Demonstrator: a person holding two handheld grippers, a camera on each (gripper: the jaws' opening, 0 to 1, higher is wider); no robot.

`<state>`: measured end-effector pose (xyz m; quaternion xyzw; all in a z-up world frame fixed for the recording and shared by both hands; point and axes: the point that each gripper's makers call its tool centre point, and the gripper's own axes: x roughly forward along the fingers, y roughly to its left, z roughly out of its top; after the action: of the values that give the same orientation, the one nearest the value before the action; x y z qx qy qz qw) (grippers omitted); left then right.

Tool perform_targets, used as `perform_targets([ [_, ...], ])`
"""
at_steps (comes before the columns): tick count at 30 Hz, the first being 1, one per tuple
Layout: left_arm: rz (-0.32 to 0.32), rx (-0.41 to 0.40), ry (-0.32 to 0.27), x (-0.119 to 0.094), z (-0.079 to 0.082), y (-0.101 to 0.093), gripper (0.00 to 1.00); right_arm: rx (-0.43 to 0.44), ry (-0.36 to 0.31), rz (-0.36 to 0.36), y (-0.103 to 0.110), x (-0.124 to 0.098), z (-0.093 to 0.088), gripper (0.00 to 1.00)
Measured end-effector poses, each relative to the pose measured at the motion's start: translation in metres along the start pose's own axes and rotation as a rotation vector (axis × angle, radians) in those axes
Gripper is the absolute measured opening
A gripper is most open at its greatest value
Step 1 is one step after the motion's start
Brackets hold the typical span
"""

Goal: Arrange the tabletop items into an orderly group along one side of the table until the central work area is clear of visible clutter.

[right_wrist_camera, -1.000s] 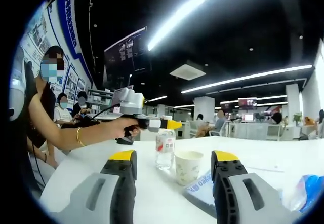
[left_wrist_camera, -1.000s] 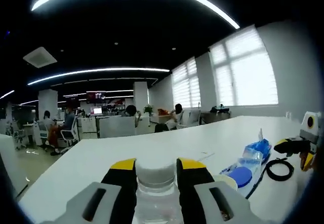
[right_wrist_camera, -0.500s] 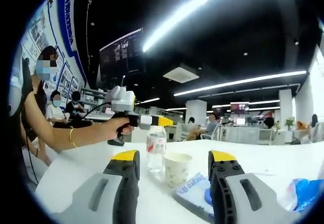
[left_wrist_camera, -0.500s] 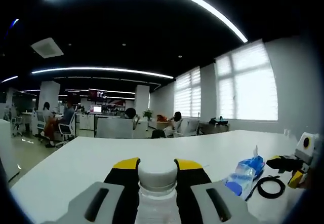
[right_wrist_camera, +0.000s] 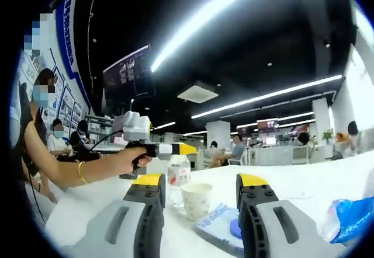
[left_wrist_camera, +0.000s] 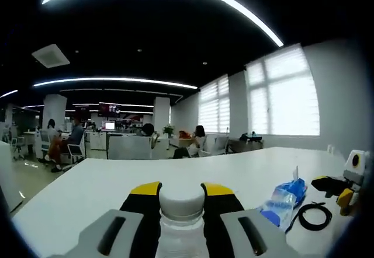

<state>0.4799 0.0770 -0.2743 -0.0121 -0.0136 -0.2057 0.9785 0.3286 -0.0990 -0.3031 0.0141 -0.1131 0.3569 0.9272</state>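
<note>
Here the left tongs [left_wrist_camera: 181, 197] grip a clear bottle [left_wrist_camera: 181, 229] by its white-capped neck above the white bench [left_wrist_camera: 117, 182], while the right tongs [right_wrist_camera: 198, 191] gape wide before a paper cup [right_wrist_camera: 196, 201] and blue packets [right_wrist_camera: 219, 226].

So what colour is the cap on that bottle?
White. The bottle cap shows best in the left gripper view, between the left gripper's yellow-tipped jaws.

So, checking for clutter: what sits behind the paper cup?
Behind the paper cup stands a water bottle, gripped at its cap by the left gripper. The cup hides part of the bottle's base.
</note>
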Motion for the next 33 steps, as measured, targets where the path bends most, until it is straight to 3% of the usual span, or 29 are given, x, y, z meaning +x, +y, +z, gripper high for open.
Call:
perform_targets([
  [3, 0.015, 0.036, 0.025, 0.001, -0.013, -0.001, 0.24, -0.004, -0.005, 0.008, 0.002, 0.000, 0.001, 0.46],
  [4, 0.027, 0.034, -0.051, 0.002, -0.002, 0.001, 0.24, 0.000, -0.004, 0.010, 0.002, 0.000, 0.001, 0.45],
  [6, 0.020, 0.024, -0.009, 0.002, -0.009, 0.000, 0.24, -0.002, -0.002, 0.009, 0.002, 0.000, 0.001, 0.45],
  [13, 0.013, 0.060, -0.026, 0.002, -0.007, -0.003, 0.26, 0.006, 0.016, 0.001, 0.001, 0.000, -0.004, 0.45],
  [15, -0.013, 0.136, -0.041, 0.001, -0.006, -0.005, 0.27, 0.014, 0.022, 0.002, 0.001, 0.000, -0.006, 0.45],
  [19, 0.004, 0.293, -0.064, -0.008, -0.001, -0.007, 0.33, 0.015, 0.030, 0.006, 0.002, 0.001, -0.007, 0.47],
  [22, -0.016, 0.407, -0.114, -0.016, 0.002, -0.012, 0.53, 0.014, 0.034, 0.006, 0.002, 0.001, -0.008, 0.47],
  [25, 0.004, 0.394, -0.103, -0.025, -0.002, -0.006, 0.60, 0.017, 0.037, 0.004, 0.001, 0.001, -0.009, 0.47],
  [28, -0.006, 0.289, -0.135, -0.032, 0.002, 0.001, 0.57, 0.022, 0.047, 0.002, 0.001, 0.001, -0.012, 0.47],
  [33, 0.022, 0.257, -0.163, -0.050, 0.012, 0.014, 0.53, 0.023, 0.067, 0.001, 0.000, 0.003, -0.018, 0.48],
])
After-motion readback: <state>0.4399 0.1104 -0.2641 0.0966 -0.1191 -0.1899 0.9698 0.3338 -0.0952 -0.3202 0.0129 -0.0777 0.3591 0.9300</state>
